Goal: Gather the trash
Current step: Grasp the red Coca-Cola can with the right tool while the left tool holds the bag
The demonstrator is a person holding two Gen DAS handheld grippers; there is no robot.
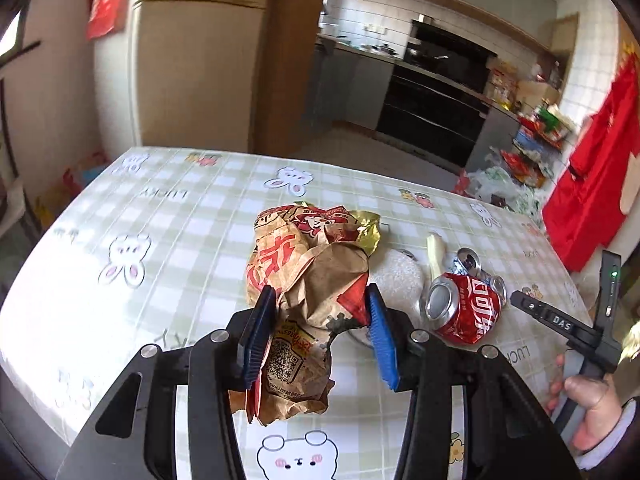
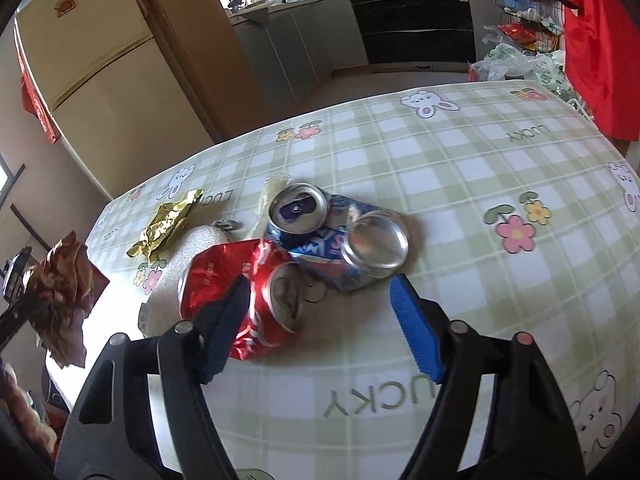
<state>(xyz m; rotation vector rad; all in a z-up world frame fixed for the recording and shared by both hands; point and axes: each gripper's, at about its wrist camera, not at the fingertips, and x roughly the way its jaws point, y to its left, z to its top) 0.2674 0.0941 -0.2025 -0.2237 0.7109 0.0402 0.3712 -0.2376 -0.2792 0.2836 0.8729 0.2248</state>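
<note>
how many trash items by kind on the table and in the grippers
crushed cans: 2, a red can and a blue can
paper bags: 1, brown bag in the left gripper
foil wrappers: 1, gold wrapper
total: 4

A table under a green-checked cloth (image 2: 460, 168) printed with bears and flowers fills the lower frame. At upper left stands a cream fridge (image 2: 100, 80); top centre, grey kitchen cabinets (image 2: 296, 52) and a black oven (image 2: 412, 20) against white tiled walls. Red cloth (image 2: 596, 40) hangs at upper right.
</note>
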